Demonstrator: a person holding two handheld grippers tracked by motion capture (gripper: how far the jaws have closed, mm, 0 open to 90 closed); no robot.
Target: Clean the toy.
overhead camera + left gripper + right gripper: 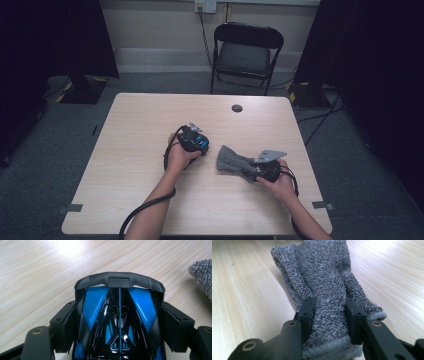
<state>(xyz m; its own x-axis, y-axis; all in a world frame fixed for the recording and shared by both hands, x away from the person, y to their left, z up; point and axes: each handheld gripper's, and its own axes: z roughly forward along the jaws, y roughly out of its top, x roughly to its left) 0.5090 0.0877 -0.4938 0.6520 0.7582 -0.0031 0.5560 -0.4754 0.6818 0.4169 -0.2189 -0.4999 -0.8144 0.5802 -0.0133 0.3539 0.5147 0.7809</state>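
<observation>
A black and blue toy car (119, 315) sits between the jaws of my left gripper (119, 327), whose pads touch both of its sides. From above, the left gripper (196, 141) is at the middle of the wooden table (150, 120), with the toy car (200, 144) in it. A folded grey knitted cloth (324, 282) lies flat on the table, and my right gripper (329, 317) is shut on its near hemmed end. In the high view the grey cloth (229, 159) lies just right of the left gripper, the right gripper (248, 170) at its right end. The cloth's corner (202, 275) shows beside the car.
A small dark round cap (237, 108) sits in the table near the far edge. A black folding chair (245, 52) stands behind the table. Dark curtains hang on both sides, and cables run on the floor at the right.
</observation>
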